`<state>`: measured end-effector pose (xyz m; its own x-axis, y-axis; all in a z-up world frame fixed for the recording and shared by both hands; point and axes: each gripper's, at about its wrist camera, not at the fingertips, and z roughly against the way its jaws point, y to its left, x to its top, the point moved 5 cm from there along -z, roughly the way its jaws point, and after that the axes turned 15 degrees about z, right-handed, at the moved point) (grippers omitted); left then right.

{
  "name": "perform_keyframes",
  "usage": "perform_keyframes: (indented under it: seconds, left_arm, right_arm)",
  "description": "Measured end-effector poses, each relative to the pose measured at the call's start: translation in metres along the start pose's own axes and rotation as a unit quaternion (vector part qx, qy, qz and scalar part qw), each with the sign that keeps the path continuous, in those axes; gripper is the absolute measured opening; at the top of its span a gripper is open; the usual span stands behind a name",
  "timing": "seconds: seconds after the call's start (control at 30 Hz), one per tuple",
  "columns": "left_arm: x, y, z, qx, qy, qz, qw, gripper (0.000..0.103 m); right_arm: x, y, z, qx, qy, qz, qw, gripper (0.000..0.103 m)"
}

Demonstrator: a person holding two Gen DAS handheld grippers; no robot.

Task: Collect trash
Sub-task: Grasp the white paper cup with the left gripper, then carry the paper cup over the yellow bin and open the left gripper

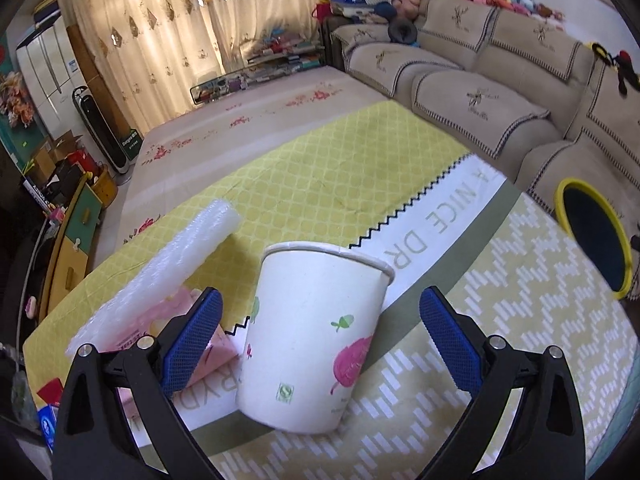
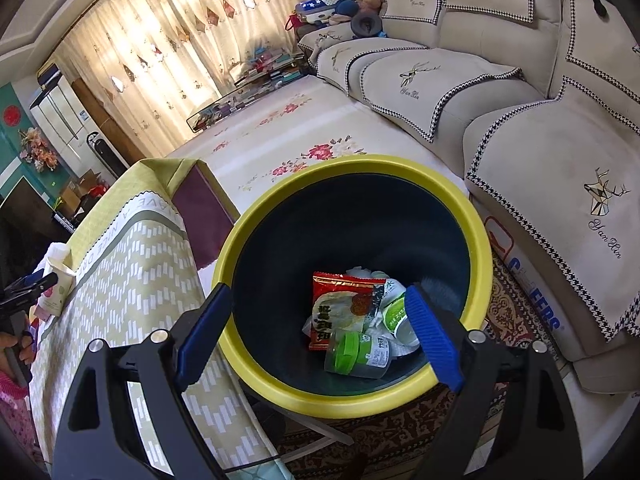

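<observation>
My left gripper [image 1: 320, 344] has its jaws spread wide on either side of a paper cup [image 1: 316, 336], and neither blue pad touches the cup wall; there is a clear gap on both sides. The cup stands on the table, leaning slightly in this view, mouth up, so a side grip across its body is the sensible approach, and I judge the jaws are set wide for that reason. The cup is light and thin-walled; too hard a squeeze would likely crush it.

Just beside the cup, to the left of it, a roll of bubble wrap [image 1: 160, 280] lies flat over a pink packet [image 1: 218, 350]. Both look like further rubbish awaiting collection. All of it rests on a tablecloth [image 1: 320, 168] in yellow and green patterns.

My right gripper [image 2: 320, 332] is also spread wide and holds nothing. It hangs above the bin [image 2: 248, 240], a dark tub with a yellow rim standing on the floor at the table's end. Inside lie a red snack wrapper [image 2: 340, 308], a small jar with a green lid [image 2: 356, 356] and crumpled white packaging. I judge this hand is empty over the drop point because its load is delivered.

Farther off, a beige sofa [image 2: 520, 128] runs along the wall, and curtains [image 2: 168, 40] close the window.

Assessment: task part done; cup, wrap and packet remain.
</observation>
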<state>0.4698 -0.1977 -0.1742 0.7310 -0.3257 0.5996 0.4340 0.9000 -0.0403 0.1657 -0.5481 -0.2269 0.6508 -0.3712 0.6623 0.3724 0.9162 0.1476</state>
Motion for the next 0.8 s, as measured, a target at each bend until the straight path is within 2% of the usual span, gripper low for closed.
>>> perform_keyframes:
  seconds: [0.13,0.23,0.33,0.6,0.8]
  left_arm:
    - [-0.002,-0.001,-0.015,0.009,0.019,-0.013,0.9997,0.087]
    - [-0.004,0.000,-0.026,0.016,0.034,-0.021,0.9991,0.078]
    - [-0.006,0.002,-0.031,0.017,0.042,-0.020,0.9988,0.064]
    - [-0.007,0.001,-0.004,0.000,0.021,-0.010,0.9997,0.061]
    - [-0.017,-0.035,0.051,-0.024,-0.002,-0.012,0.9996,0.061]
  right_arm:
    - [-0.002,-0.001,-0.002,0.001,0.004,0.000,1.000,0.083]
    - [-0.003,-0.002,-0.003,0.003,0.005,-0.004,1.000,0.083]
    - [-0.004,-0.003,-0.003,0.004,0.005,-0.006,1.000,0.083]
    - [-0.005,-0.002,0.003,0.012,-0.002,-0.008,1.000,0.083]
    - [-0.007,-0.003,0.017,0.017,-0.013,-0.008,1.000,0.083]
